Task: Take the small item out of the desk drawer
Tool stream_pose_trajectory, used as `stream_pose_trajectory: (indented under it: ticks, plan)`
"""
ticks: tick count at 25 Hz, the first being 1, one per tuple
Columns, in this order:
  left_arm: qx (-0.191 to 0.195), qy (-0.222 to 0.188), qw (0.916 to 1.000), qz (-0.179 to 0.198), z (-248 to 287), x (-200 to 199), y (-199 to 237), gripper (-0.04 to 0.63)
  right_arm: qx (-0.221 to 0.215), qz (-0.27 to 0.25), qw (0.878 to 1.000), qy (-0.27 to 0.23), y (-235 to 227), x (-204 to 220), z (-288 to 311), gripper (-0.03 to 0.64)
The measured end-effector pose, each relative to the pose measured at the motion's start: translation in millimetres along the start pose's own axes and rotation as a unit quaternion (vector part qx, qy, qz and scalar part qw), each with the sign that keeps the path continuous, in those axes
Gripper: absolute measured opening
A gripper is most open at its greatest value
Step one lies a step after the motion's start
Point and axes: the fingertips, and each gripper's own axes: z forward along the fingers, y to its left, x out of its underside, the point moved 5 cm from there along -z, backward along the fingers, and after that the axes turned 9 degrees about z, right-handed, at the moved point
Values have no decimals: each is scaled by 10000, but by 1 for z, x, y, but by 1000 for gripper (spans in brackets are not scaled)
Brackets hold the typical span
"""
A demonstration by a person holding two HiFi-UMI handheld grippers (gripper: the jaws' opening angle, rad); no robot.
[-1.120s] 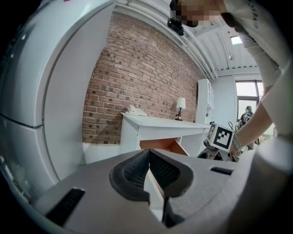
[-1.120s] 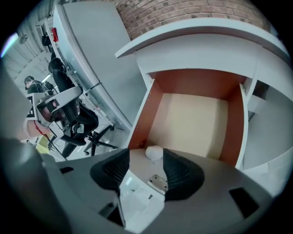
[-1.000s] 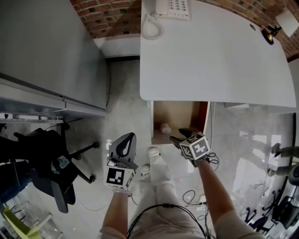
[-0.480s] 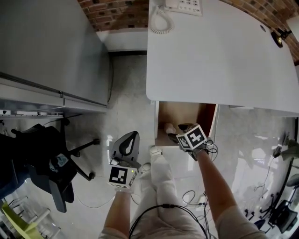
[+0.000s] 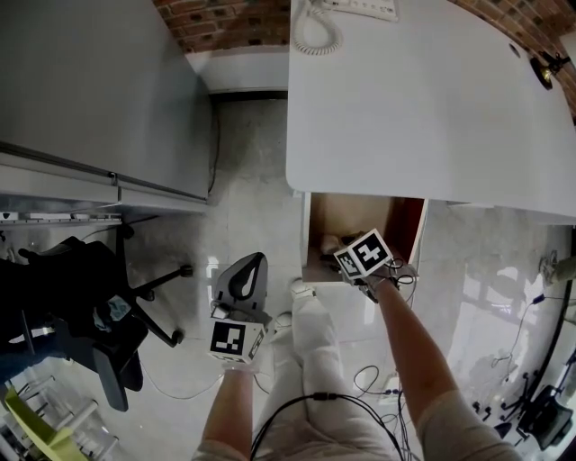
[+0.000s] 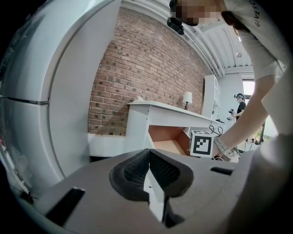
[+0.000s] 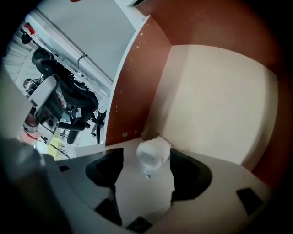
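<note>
Grey cabinet (image 5: pixel 90 90) left, black office chair (image 5: pixel 81 306) just beside it, brick wall (image 5: pixel 225 22) behind, corded phone (image 5: pixel 355 7) near wall.

Wall: I'm seeing red brick (image 5: pixel 216 27).
Floor: pale polished floor (image 5: pixel 247 194) is gleaming.
Furniture: grey cabinet (image 5: pixel 90 81) and black office chair (image 5: pixel 81 315) are standing left.

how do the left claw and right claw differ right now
The left claw is shut and empty; the right claw is opening, with a small white item between its jaws. The left claw hangs outside the drawer; the right claw reaches into it. Both carry a marker cube.
</note>
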Motion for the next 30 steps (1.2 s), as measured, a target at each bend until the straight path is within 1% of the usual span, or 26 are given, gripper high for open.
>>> stream_pose_trajectory:
  ticks: [2, 6, 8, 12, 15, 18, 20, 23, 26, 28, 30]
  plan:
    - [-27, 5, 10000, -31, 1, 3, 1, 6, -118, 43, 9999, 117, 0, 0, 3, 328]
    - [-20, 4, 10000, -39, 4, 4, 1, 6, -170, 215, 9995, -141, -4, -10, 0, 336]
    - [-16, 18, 10000, -38, 3, 4, 1, 6, -149, 298, 9993, -154, -6, -13, 2, 336]
    - [-39, 21, 10000, -60, 1, 7, 2, 6, -231, 323, 9992, 60, -6, -15, 9, 348]
    - [-63, 59, 9999, -99, 0, 9, 3, 6, -292, 226, 9984, 434, -5, -15, 17, 356]
    - [-63, 76, 9999, -116, -1, 11, 3, 6, -240, 174, 9973, 675, -7, -15, 23, 353]
    - [-62, 79, 9999, -130, -1, 12, 3, 6, -203, 193, 9964, 805, -8, -14, 27, 341]
    - [-89, 96, 9998, -170, -2, 14, 4, 6, -231, 243, 9947, 976, -9, -12, 32, 304]
    - [-105, 109, 9997, -200, -2, 16, 4, 6, -323, 447, 9931, 1031, -10, -9, 32, 291]
    - [-112, 111, 9996, -217, -2, 17, 5, 6, -421, 597, 9920, 1033, -10, -8, 32, 260]
    - [-117, 109, 9996, -228, -2, 17, 6, 6, -451, 566, 9921, 1024, -8, -9, 33, 239]
